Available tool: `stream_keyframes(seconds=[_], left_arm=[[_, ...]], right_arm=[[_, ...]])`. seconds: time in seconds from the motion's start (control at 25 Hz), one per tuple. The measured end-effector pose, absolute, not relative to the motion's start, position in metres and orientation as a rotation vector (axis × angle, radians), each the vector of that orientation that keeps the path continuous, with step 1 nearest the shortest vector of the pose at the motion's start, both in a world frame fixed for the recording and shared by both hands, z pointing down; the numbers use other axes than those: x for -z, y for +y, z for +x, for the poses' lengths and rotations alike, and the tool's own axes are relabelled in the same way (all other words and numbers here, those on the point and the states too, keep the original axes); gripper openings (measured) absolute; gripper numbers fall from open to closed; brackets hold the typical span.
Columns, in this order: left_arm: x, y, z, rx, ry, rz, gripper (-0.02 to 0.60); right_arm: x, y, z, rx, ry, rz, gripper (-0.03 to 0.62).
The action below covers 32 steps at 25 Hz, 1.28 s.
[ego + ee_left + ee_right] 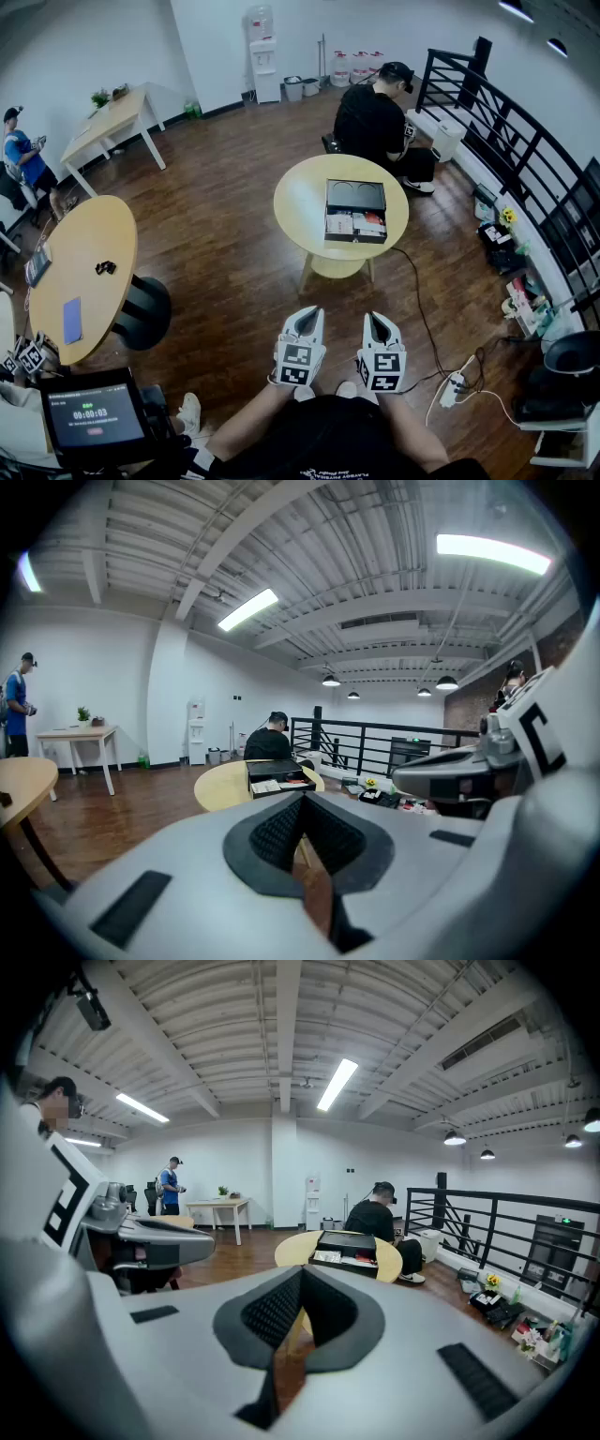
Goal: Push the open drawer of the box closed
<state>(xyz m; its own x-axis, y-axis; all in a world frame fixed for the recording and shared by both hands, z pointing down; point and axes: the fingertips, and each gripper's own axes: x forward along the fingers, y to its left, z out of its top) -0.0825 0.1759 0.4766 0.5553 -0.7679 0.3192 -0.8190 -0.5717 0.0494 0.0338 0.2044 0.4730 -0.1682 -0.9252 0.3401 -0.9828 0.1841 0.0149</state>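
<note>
The task had not properly begun: this was the approach step, with no contact made. The left gripper (306,317) and the right gripper (375,321) were held side by side close to the person's body, both pointing forward. In each gripper view the two jaws met at their tips with nothing between them, so both were closed and empty.

The box (355,196) sat on a round worktop (299,208), well ahead of both grippers and a little to the right of the line between them, with bare wooden floor (234,262) in between. Its drawer (355,226) was pulled out toward the grippers, its contents showing. Both gripper views showed the box straight ahead, far beyond the jaw tips.

The next move likely called for walking up to the worktop, then setting one closed gripper against the drawer's near front face and pressing squarely away, probably steadying the box so it would not slide.
</note>
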Motion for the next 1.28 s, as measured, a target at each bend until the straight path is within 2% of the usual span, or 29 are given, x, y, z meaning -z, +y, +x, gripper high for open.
stream_keyframes(seconds=[0.52,0.72,1.28], left_arm=[[-0.507,0.171,-0.110,-0.428,-1.365,2.560,0.000],[-0.513,0.136,-0.128,-0.480,-1.452,2.515,0.000],[-0.520,0.061,-0.066,-0.496,-1.412,2.496,0.000]], right_arm=[[-0.498,0.198,0.014,-0.335,-2.185,1.827,0.005],[-0.512,0.164,0.017,-0.368,-2.188,1.796,0.005],[-0.518,0.080,0.059,-0.388,-2.223,1.778,0.005]])
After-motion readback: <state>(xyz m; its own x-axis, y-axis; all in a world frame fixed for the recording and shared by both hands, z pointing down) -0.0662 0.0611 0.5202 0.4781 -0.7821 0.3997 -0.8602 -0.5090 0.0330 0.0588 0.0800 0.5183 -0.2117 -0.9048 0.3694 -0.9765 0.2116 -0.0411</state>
